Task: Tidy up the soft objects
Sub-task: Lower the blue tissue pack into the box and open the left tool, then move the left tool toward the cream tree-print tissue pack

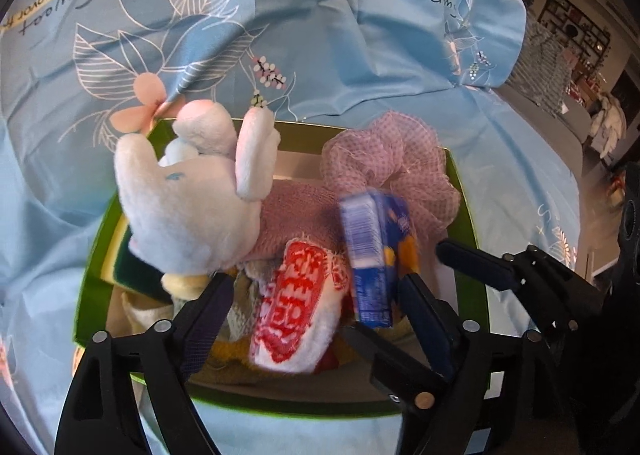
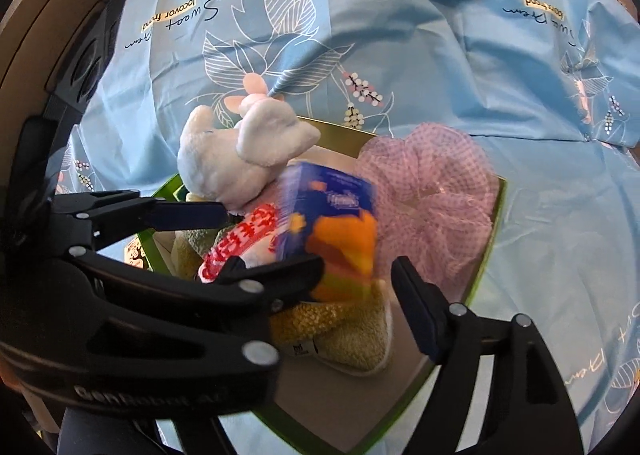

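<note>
Two fisheye wrist views look steeply down, from close above, into one green-rimmed open box (image 1: 82,295) of soft things on a pale blue flower-printed sheet (image 1: 280,15).

The left wrist view looks from the box's near edge, with its own black fingers at the bottom of the picture. The right wrist view looks from the box's corner (image 2: 500,191), angled leftward. Both share the white plush rabbit (image 1: 188,207), the lilac mesh bath puff (image 1: 392,167) and the blurred blue tissue packet (image 1: 372,251). Each view shows the other gripper at its side.
</note>
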Demonstrator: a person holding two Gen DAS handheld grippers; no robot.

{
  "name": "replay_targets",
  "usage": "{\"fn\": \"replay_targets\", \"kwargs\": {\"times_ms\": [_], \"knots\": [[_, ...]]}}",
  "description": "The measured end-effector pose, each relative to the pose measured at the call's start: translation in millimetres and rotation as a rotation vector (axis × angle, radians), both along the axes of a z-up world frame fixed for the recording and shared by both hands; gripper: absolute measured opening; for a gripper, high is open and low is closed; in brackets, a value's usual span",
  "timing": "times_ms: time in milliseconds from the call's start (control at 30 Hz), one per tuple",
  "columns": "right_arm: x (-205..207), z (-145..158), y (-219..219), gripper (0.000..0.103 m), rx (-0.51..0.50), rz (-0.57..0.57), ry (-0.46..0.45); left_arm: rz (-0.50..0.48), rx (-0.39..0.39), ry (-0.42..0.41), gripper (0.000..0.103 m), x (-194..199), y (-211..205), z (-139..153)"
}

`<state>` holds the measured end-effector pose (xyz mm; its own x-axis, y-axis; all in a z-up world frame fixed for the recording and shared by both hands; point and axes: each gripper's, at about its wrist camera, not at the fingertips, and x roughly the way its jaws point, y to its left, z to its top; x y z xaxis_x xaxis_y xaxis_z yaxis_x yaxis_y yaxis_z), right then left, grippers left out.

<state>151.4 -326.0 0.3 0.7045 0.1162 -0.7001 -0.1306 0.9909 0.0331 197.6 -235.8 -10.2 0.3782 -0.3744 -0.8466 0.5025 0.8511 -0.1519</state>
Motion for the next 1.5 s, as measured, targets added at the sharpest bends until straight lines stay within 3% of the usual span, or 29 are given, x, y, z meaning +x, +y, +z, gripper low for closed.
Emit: {"fn": "replay_targets", "kwargs": {"times_ms": [167, 300, 400, 500, 1000, 1233, 1500], "knots": [[-16.4, 5.5, -4.1, 0.085, -0.002, -0.018, -0.014, 0.012, 0.025, -0.059, 0.091, -13.5, 7.4, 13.6], [-30.7, 11.9, -5.9, 0.095, -0.021, -0.041, -0.034, 0.04, 0.023, -0.077, 0.092, -21.0, 18.8, 21.6], [-39.2, 16.5, -7.0, 0.099, -0.033, -0.057, -0.046, 0.07, 0.036, -0.102, 0.103, -27.7, 27.3, 25.9], [-50.0, 21.6, -6.4, 0.102, -0.044, -0.077, -0.057, 0.088, 0.034, -0.116, 0.103, -35.3, 36.7, 29.6], [-115.7, 45.4, 23.0, 0.102, -0.156, -0.086, -0.148, 0.141, 0.001, -0.194, 0.103, -85.9, 74.4, 53.4], [-140.4, 50.8, 34.9, 0.102, -0.162, -0.094, -0.166, 0.159, -0.012, -0.251, 0.103, -110.4, 94.2, 65.0], [-160.6, 50.5, 52.2, 0.102, -0.147, -0.088, -0.179, 0.178, 0.006, -0.276, 0.103, -132.9, 117.7, 57.4]]}}
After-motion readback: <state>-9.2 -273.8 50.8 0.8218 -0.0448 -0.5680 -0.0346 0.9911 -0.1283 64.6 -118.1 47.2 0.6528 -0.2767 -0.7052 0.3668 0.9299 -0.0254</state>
